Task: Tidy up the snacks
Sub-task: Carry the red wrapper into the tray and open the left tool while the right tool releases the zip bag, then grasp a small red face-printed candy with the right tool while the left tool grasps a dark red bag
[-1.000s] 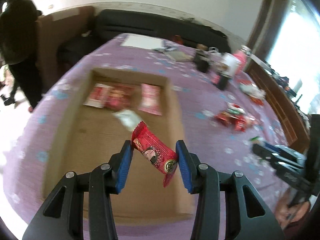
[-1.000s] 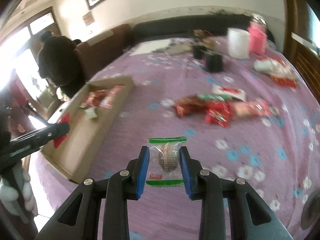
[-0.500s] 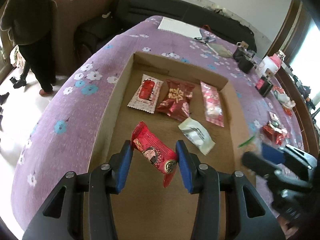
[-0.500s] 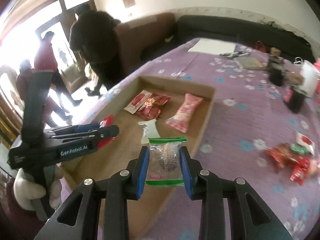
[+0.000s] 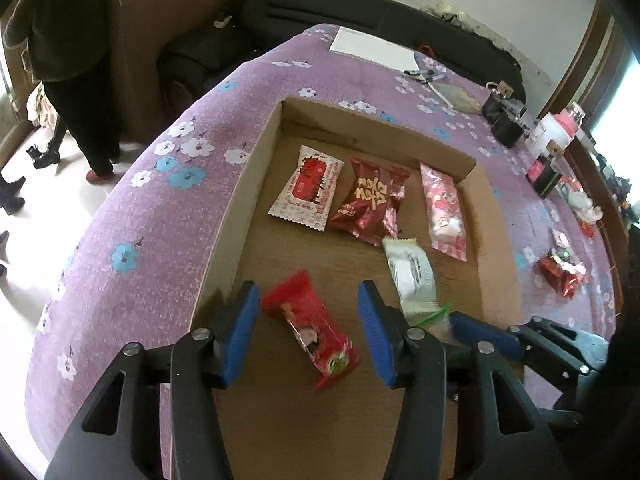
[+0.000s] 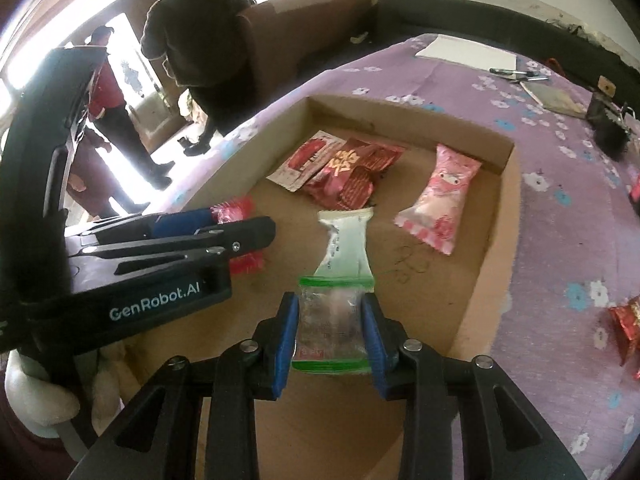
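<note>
The red snack pack looks blurry, so I can't read it. It sits between the wide-open fingers of the left gripper, not pinched, over the floor of the cardboard box. The right gripper squeezes a clear pack with green edges; what's inside is hard to see. The box lies on a purple flowery cloth. A dark sofa stands behind.

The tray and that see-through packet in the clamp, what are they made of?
The tray looks like plain brown corrugated cardboard: matte, with folded walls and raw edges. The packet looks like thin clear plastic film with green sealed ends; its contents show through, glossy and crinkled.
</note>
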### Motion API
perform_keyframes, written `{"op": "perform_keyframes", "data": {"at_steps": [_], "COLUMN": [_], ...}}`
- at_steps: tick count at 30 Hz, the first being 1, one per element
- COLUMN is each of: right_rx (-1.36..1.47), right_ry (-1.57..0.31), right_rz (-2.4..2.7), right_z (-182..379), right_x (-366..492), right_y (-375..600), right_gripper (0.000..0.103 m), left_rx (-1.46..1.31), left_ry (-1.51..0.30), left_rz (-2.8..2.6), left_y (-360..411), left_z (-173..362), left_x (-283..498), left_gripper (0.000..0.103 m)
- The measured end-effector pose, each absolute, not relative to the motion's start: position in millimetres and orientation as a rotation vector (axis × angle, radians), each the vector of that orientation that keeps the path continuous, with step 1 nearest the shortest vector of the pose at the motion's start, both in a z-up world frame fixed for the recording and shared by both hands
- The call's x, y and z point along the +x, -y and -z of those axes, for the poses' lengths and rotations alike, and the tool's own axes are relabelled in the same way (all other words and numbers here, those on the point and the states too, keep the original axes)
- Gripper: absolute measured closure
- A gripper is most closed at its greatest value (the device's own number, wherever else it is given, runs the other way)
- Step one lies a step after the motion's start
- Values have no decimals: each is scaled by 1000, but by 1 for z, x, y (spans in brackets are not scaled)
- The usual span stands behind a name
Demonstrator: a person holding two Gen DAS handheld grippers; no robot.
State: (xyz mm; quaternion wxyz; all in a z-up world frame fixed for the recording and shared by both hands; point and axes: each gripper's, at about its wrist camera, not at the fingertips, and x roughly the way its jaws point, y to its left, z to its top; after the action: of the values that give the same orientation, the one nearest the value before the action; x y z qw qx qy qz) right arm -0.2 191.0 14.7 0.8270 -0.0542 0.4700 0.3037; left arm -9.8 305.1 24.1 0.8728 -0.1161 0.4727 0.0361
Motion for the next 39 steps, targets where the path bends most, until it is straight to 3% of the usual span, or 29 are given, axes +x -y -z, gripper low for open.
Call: {"op": "perform_keyframes", "data": {"at_steps": [6, 9, 15, 21, 39], "right_rx": [-92, -59, -20, 25, 273], "right_ry": [-946, -915, -859, -819, -788], "right_rz": [-653, -645, -611, -540, -82], "right_z": [-34, -48, -66, -72, -50], "right_x": [-11, -18, -39, -57, -38], "right_y": [-179, -167, -132, -84, 136], "right_gripper": [66, 60, 56, 50, 47], "left_rx": [-276, -297, -306, -302, -189], "left_ry": [-927, -897, -829, -757, -840], "left_rz": [-87, -82, -50, -34, 107], "left_y": [-304, -301, -276, -242, -157], "left_z": [-48, -59, -83, -99, -69], "left_x": [-33, -48, -81, -106, -105], "left_gripper": [53, 44, 43, 27, 27]}}
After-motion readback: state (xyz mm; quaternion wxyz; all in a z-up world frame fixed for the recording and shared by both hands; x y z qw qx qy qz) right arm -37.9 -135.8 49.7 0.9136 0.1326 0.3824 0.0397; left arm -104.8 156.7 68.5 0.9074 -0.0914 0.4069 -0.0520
